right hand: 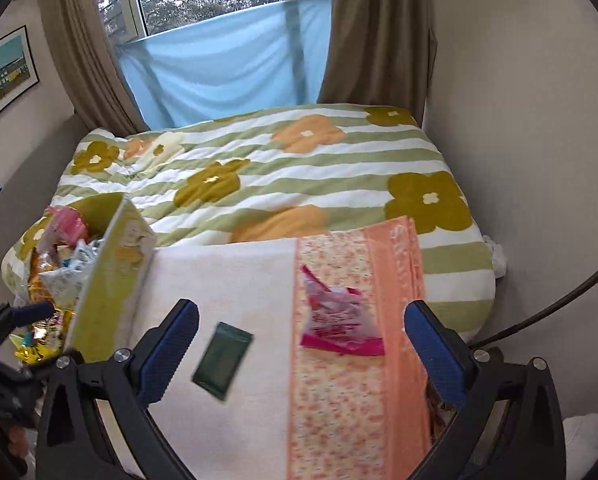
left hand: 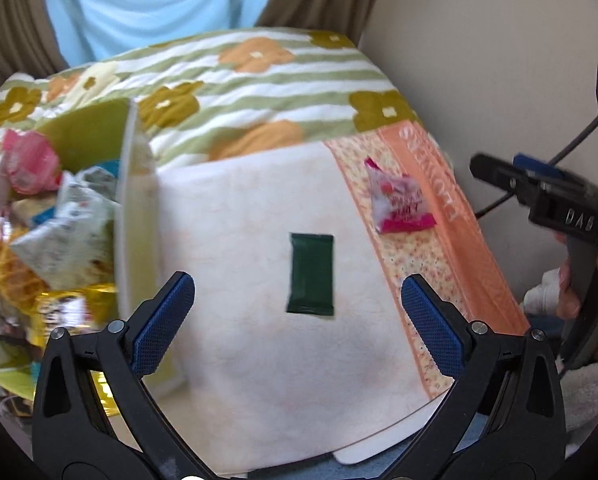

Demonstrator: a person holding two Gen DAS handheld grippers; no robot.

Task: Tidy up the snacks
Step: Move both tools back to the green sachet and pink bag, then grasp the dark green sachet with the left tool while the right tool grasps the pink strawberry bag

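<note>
A dark green snack packet (left hand: 311,275) lies flat on a cream towel (left hand: 259,340), just ahead of my open left gripper (left hand: 298,294). A pink and clear candy bag (left hand: 399,199) rests on the towel's orange flowered border. A green box (left hand: 129,216) full of mixed snacks stands at the left. In the right wrist view, my open right gripper (right hand: 301,322) hovers over the towel (right hand: 235,284), with the green packet (right hand: 222,355) near its left finger and the pink bag (right hand: 339,320) between the fingers. The snack box (right hand: 107,276) is at the left there.
The towel lies on a bed with a green-striped flowered blanket (right hand: 283,168). Walls close in on the right and left. Brown curtains and a blue cloth hang behind the bed. The right gripper (left hand: 547,196) with a hand shows at the left wrist view's right edge.
</note>
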